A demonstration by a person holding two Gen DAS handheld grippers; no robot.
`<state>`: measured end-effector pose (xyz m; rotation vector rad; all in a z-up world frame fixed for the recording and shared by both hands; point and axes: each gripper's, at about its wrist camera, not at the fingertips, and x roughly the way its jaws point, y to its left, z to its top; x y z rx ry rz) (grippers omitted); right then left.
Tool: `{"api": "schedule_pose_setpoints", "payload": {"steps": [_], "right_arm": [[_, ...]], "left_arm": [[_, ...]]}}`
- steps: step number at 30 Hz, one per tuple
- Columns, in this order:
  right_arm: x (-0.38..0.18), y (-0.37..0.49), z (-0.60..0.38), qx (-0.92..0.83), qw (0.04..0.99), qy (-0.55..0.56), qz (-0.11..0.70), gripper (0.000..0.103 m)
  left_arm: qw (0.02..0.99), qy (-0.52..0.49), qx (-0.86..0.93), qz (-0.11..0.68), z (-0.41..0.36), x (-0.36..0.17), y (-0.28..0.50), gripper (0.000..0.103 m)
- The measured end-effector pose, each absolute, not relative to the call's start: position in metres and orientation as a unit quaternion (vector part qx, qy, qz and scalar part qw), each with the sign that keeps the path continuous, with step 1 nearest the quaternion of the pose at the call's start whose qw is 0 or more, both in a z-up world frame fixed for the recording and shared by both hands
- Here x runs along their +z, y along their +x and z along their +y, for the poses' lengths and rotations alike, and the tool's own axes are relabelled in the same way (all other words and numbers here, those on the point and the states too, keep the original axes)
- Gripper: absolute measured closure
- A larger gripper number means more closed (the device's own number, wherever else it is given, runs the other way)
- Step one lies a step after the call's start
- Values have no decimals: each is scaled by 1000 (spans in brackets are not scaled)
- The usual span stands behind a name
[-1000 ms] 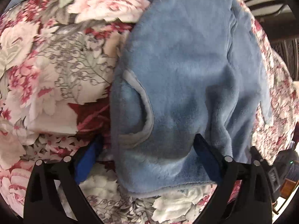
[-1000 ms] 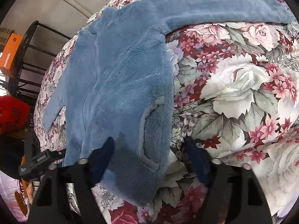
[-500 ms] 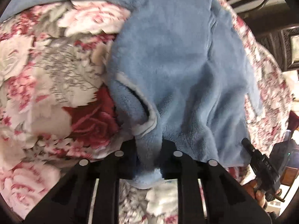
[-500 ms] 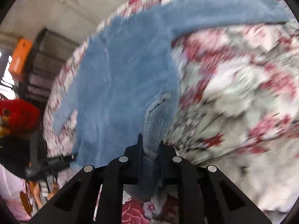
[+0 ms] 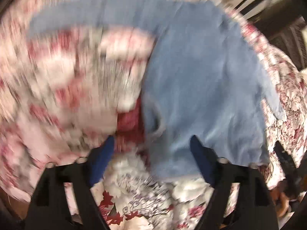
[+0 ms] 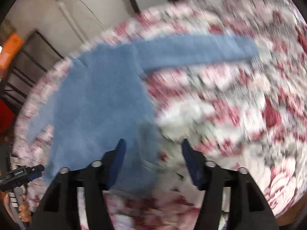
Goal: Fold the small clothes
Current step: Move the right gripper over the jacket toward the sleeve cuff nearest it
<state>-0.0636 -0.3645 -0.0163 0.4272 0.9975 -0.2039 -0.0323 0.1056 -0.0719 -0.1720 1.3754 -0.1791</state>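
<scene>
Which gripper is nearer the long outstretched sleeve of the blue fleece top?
Right. The right gripper, jaws opening, hangs over the blue fleece top's hem on the outstretched sleeve side; the left gripper, also opening, is over the hem's other end.

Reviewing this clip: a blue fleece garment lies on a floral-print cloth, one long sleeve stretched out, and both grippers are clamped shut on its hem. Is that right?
Not quite. The blue fleece garment does lie on the floral cloth with a sleeve stretched out, but neither gripper is clamped. Both wrist views show the left gripper and right gripper with jaws apart and opening, pads off the fabric.
</scene>
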Motion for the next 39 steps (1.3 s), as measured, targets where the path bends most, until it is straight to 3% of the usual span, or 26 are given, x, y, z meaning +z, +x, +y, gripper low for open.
{"api": "schedule_pose_setpoints", "payload": {"steps": [2, 6, 9, 10, 11, 12, 15, 17, 21, 23, 27, 33, 37, 39], "right_arm": [[-6, -50, -349, -62, 866, 193, 457, 19], [-21, -10, -317, 18, 858, 209, 469, 19], [-59, 20, -305, 79, 805, 293, 509, 19], [-80, 24, -309, 69, 781, 317, 534, 21], [-99, 20, -314, 46, 764, 328, 554, 36], [-109, 17, -320, 42, 758, 336, 558, 41], [-102, 8, -331, 63, 759, 361, 538, 43], [-82, 0, -336, 57, 778, 368, 506, 28], [-56, 37, -345, 47, 807, 356, 469, 21], [-67, 66, -354, 61, 788, 381, 480, 7], [-126, 90, -376, 24, 728, 432, 532, 11], [-73, 117, -376, 77, 773, 413, 475, 10], [-96, 148, -408, 60, 781, 410, 467, 10], [-116, 150, -430, 65, 766, 449, 456, 19]], "left_arm": [[780, -69, -110, 612, 83, -56, -26, 10], [762, -26, -141, 632, 38, -74, -7, 9], [718, 8, -116, 686, 18, -128, 13, 6], [703, 27, -91, 705, 17, -149, 17, 4], [694, 31, -83, 714, 20, -169, 17, 4], [700, 34, -85, 708, 19, -170, 16, 4], [715, 64, -96, 690, 8, -149, 12, 5], [734, 54, -106, 668, 7, -126, 13, 5], [760, 34, -107, 641, 4, -102, 47, 5], [747, 60, -80, 657, 5, -121, 68, 5], [710, 67, -52, 699, 5, -165, 87, 4], [775, 61, -86, 624, -26, -102, 123, 5], [745, 53, -41, 664, -25, -134, 157, 5], [727, 36, -25, 685, -24, -154, 163, 4]]}}
